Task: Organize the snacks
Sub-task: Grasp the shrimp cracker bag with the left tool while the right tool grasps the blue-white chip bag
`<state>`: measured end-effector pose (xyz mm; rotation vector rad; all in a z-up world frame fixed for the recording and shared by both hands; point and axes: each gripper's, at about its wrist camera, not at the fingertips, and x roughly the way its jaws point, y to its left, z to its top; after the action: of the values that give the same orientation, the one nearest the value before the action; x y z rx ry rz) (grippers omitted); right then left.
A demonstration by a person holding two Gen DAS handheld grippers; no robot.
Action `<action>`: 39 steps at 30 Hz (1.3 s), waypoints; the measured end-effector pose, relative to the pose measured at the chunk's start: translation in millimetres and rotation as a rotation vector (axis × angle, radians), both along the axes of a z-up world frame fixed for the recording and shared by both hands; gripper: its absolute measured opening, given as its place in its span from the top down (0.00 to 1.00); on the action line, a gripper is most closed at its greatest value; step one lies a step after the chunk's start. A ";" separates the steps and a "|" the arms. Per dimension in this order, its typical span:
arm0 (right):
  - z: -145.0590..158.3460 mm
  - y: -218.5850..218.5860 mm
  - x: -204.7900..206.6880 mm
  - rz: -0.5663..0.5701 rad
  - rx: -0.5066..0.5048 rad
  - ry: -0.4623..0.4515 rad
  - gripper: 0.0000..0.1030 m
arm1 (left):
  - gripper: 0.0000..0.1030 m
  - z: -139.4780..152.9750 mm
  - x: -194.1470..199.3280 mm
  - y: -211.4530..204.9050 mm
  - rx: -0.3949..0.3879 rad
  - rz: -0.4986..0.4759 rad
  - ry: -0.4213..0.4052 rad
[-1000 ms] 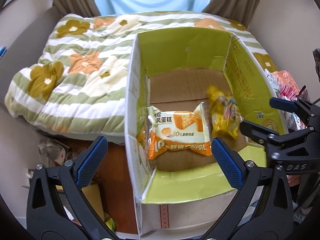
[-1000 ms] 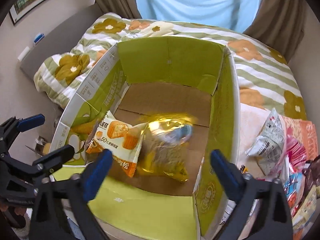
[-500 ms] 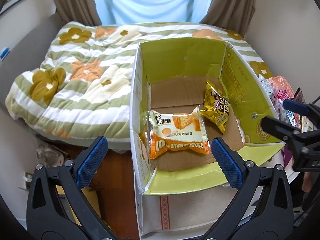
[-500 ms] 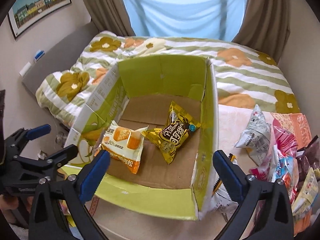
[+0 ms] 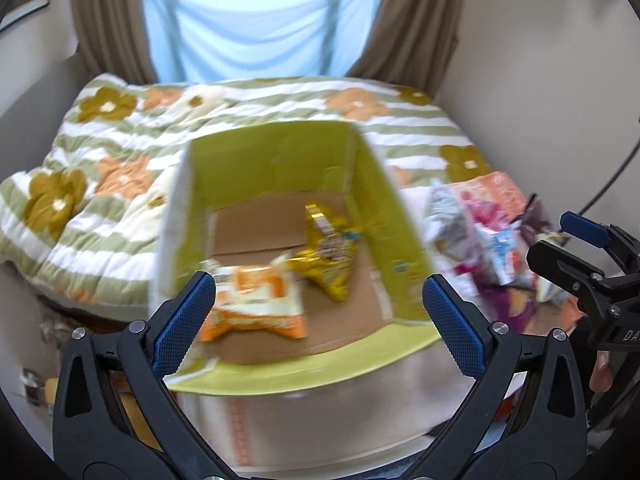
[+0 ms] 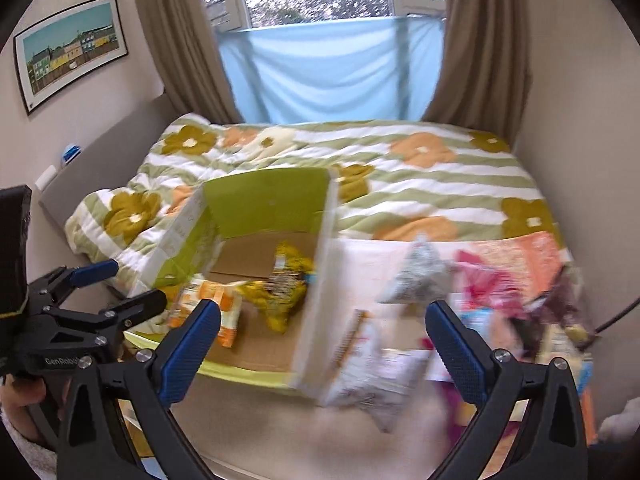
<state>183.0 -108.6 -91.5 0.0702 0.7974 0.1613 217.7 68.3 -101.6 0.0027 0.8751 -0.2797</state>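
Two packets in the box point(image 5: 276, 168), pile of snacks point(image 6: 500, 312) left; both grippers point(image 5: 316, 312) point(image 6: 320, 336) spread apart, empty.

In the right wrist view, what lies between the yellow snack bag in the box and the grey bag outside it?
The box's right wall stands between the yellow bag and the grey bag, then a bare strip of pale cloth. The right wrist view shows it.
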 end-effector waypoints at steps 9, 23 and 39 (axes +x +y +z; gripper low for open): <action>2.4 -121.3 -43.0 -0.120 -0.041 0.016 0.01 | 0.00 4.6 -12.4 -126.7 -0.026 -0.108 0.028; -60.5 -246.4 -54.3 -0.157 0.037 0.178 0.01 | 0.00 -44.9 12.2 -263.3 0.028 -0.186 0.160; -145.4 -264.4 -15.7 -0.311 0.301 0.385 0.01 | 0.00 -127.7 62.2 -294.3 0.064 -0.280 0.362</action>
<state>167.3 -372.9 -236.9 0.5192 1.1296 -0.0307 279.9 -226.0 -229.3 0.1391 1.2459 -0.5250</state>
